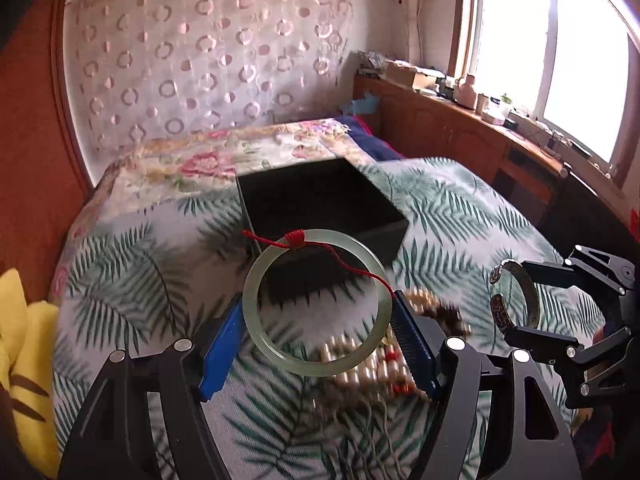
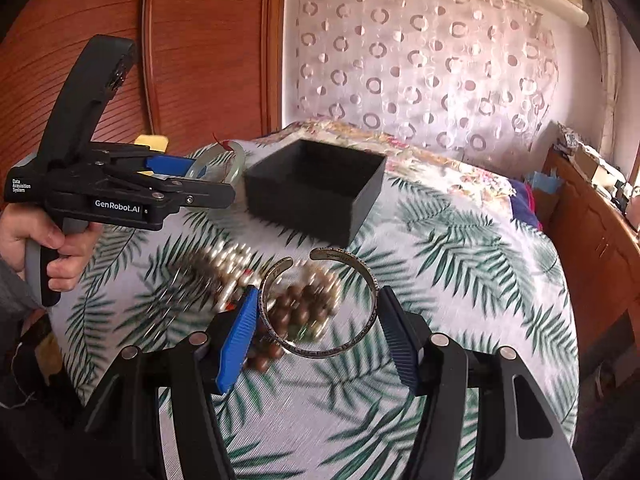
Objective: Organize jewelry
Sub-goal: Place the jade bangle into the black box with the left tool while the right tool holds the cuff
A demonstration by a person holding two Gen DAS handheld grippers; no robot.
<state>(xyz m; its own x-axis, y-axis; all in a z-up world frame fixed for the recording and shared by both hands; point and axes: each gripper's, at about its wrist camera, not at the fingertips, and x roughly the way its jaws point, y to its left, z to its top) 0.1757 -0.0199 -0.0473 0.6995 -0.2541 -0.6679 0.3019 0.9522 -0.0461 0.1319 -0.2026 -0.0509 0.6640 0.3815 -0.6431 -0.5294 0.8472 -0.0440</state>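
jade bangle (image 1: pixel 318 303) faces camera, held level.

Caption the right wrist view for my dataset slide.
Right tool grips an open metal cuff above loose beads; black box waits ahead on the bed.

There were two bangles: one jade bangle (image 1: pixel 316 304) and one metal cuff (image 2: pixel 320 304). One black box (image 2: pixel 316 184) sat open. Perhaps two blurred bead strands (image 2: pixel 296 304) lay beneath.
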